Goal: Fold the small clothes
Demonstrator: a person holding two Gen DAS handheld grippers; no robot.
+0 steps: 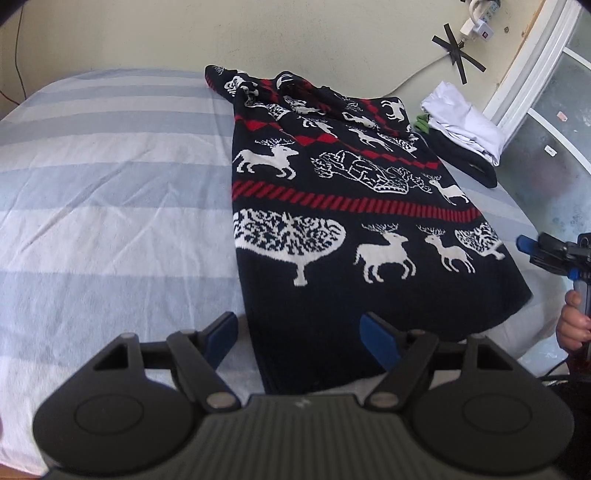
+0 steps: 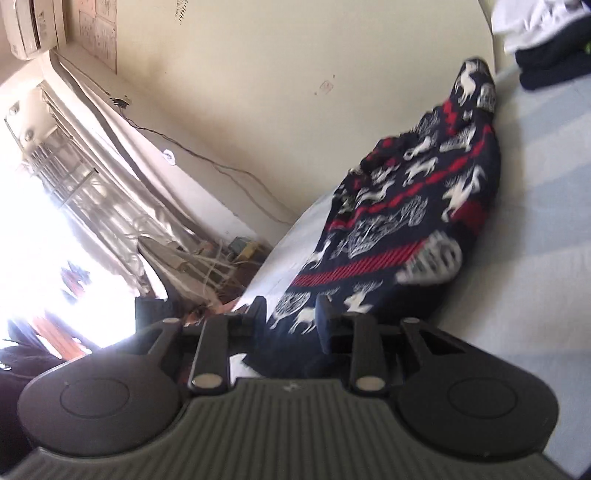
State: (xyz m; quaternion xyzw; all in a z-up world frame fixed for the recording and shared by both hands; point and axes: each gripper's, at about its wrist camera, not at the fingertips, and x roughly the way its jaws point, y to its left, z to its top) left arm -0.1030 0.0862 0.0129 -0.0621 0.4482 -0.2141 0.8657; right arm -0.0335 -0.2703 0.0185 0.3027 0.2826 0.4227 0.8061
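Nearest the front edge of the bed [image 1: 92, 192], the left gripper [image 1: 299, 338] hovers over the striped sheet with its jaws spread wide and released, nothing pinched between the blue fingertips [image 1: 221, 338]. One fingertip stands over bare sheet, the other over the near hem of the sweater [image 1: 332, 206], and the hem's near left corner lies in the gap between them without being pressed.

That sweater is dark navy, knitted with white reindeer, white trees and red bands. It lies lengthwise on the right half of the bed, its hem at the front edge and its bunched upper part at the far edge against the wall [image 1: 295, 33]. It looks folded in along its length, with a straight left border.

At the bed's right edge a hand [image 1: 574, 325] grips the handle of the right gripper [image 2: 290, 317]. Its own camera shows the jaws narrowed around the sweater's side edge, with dark knit lying between the fingers [image 2: 325, 321]; the picture is blurred there, so I cannot tell whether the pads truly clamp the cloth or only bracket it.

Farther back, at the far right corner of the bed, a stack of folded clothes [image 1: 465, 125] sits apart from the sweater: white garments on top, a dark one beneath, a bit of green showing. Black tape [image 1: 458, 50] forms a cross on the wall above.
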